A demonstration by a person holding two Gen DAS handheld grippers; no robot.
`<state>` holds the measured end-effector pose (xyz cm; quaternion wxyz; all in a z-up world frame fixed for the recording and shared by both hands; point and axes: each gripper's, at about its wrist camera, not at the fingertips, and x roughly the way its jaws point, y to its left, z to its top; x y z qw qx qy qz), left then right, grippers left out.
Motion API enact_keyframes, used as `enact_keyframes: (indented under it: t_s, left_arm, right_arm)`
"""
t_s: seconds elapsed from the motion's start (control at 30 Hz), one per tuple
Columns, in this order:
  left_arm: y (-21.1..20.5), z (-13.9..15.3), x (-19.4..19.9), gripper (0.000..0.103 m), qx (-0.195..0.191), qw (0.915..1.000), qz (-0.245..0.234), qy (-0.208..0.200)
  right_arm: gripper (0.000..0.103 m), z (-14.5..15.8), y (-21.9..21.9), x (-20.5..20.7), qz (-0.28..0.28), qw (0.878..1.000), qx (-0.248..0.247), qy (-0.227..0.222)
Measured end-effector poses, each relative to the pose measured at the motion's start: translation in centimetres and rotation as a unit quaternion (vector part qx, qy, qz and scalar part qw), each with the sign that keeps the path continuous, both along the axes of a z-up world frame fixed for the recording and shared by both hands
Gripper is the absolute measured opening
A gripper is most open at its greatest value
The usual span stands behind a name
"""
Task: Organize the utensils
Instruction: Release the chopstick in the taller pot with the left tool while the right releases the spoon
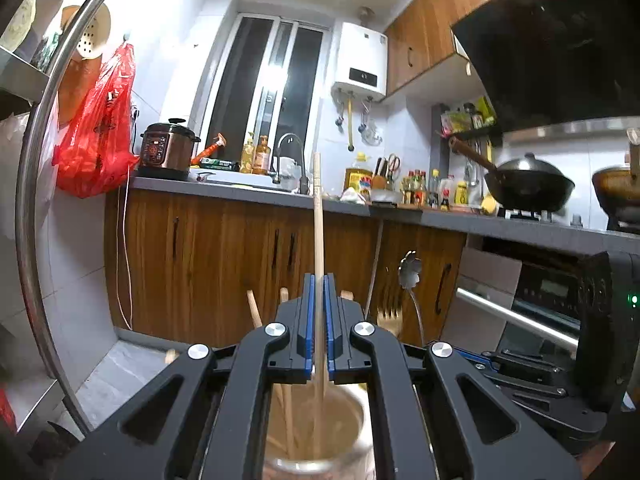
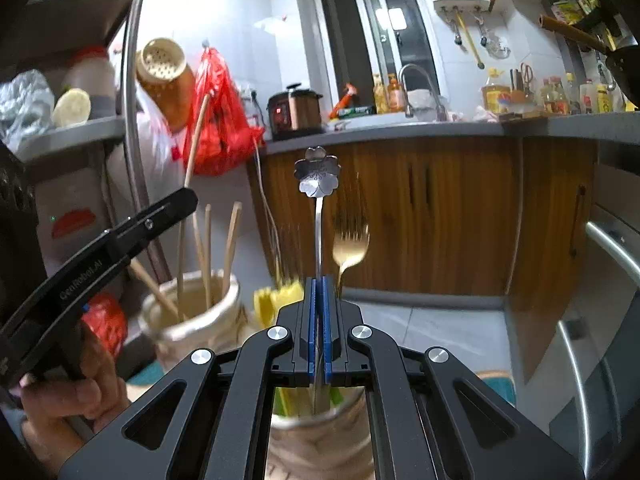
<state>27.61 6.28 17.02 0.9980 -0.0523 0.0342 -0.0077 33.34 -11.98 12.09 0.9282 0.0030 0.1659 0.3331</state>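
My left gripper (image 1: pixel 319 280) is shut on a wooden chopstick (image 1: pixel 318 216) that stands upright, its lower end inside a beige holder (image 1: pixel 352 412) with other chopsticks (image 1: pixel 253 308). My right gripper (image 2: pixel 319 280) is shut on the stem of a silver flower-shaped spoon (image 2: pixel 318 178), held upright over a second beige holder (image 2: pixel 320 440). A gold fork (image 2: pixel 351 246) and yellow utensils (image 2: pixel 280 296) stand in that holder. The chopstick holder (image 2: pixel 192 312) and the left gripper (image 2: pixel 120 236) show at left in the right wrist view. The spoon (image 1: pixel 410 270) and fork (image 1: pixel 388 318) show in the left wrist view.
A kitchen counter (image 1: pixel 256 194) with wooden cabinets (image 1: pixel 224 260) runs across the back, with a pressure cooker (image 1: pixel 167 150), tap and bottles. A wok (image 1: pixel 528 188) sits on the stove. A red bag (image 1: pixel 100 128) hangs at left by a metal shelf pole (image 1: pixel 36 184). An oven (image 1: pixel 544 300) is at right.
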Motion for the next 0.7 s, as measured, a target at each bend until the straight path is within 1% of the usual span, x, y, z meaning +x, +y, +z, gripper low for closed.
enact_keyframes:
  t_s: [0.13,0.23,0.37,0.57,0.6,0.63,0.67,0.7]
  left_arm:
    - [-0.6,-1.5,-0.5,0.004,0.014,0.9996,0.004,0.025]
    - [-0.8,-2.0,-0.3,0.004,0.020,0.9988,0.011,0.044]
    - [-0.6,-2.1,-0.1,0.004,0.018,0.9979,0.024,0.056]
    - [-0.4,-2.3,0.1,0.006,0.025,0.9967,0.031,0.072]
    - [-0.4,-2.4,0.2,0.009,0.026,0.9963,0.031,0.075]
    - [-0.4,-2.4,0.2,0.019,0.027,0.9962,0.031,0.077]
    - [-0.4,-2.4,0.1,0.025,0.027,0.9962,0.032,0.076]
    - [-0.4,-2.3,-0.1,0.034,0.029,0.9964,0.035,0.072]
  right_arm:
    - [0.004,-1.0,0.0,-0.8,-0.001,1.000,-0.024,0.010]
    - [0.004,-1.6,0.2,-0.9,-0.006,0.999,-0.035,0.022]
    - [0.004,-1.8,0.7,-0.9,-0.004,0.999,-0.040,0.030]
    - [0.004,-1.9,1.4,-1.1,-0.007,0.998,-0.051,0.024]
    - [0.006,-1.9,1.4,-1.1,-0.007,0.998,-0.050,0.025]
    - [0.008,-1.8,1.4,-1.1,-0.008,0.998,-0.049,0.024]
    - [0.010,-1.7,1.3,-1.2,-0.009,0.999,-0.046,0.023]
    - [0.011,-1.6,1.3,-1.3,-0.008,0.999,-0.045,0.022]
